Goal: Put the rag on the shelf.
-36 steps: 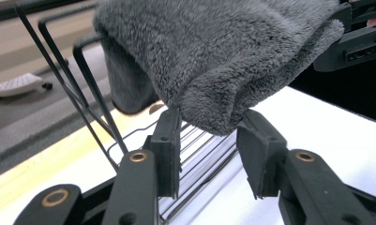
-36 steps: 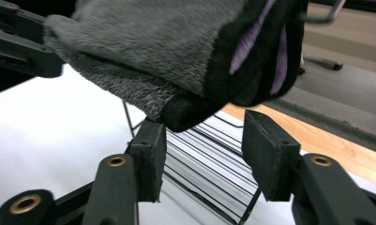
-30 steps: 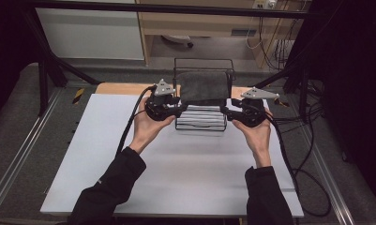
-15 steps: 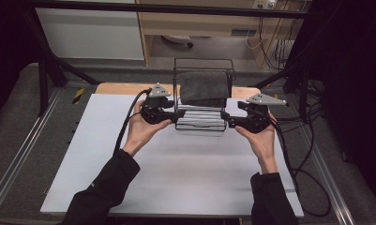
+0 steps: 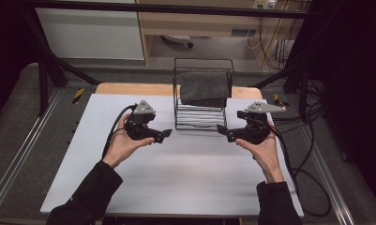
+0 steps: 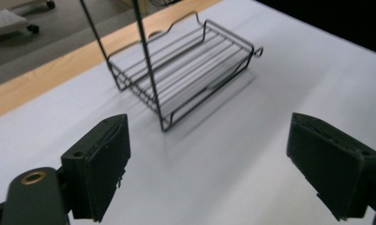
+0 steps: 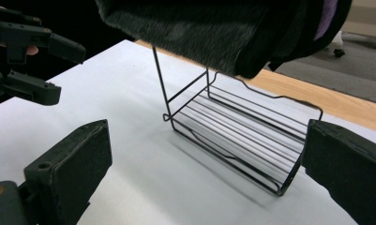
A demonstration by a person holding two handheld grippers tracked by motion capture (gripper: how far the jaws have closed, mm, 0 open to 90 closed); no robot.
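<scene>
Both claws, left claw [image 5: 166,135] and right claw [image 5: 221,130], gape wide, aimed inward flanking the wire rack [image 5: 200,117].

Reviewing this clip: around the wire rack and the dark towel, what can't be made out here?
- High view: the black wire rack's rear lower shelf, hidden behind the draped dark grey towel.
- Right gripper view: the towel's top, cut off by the upper edge; its nap is blurred.
- Left gripper view: the rack's upper tier, cut off at the top.
</scene>
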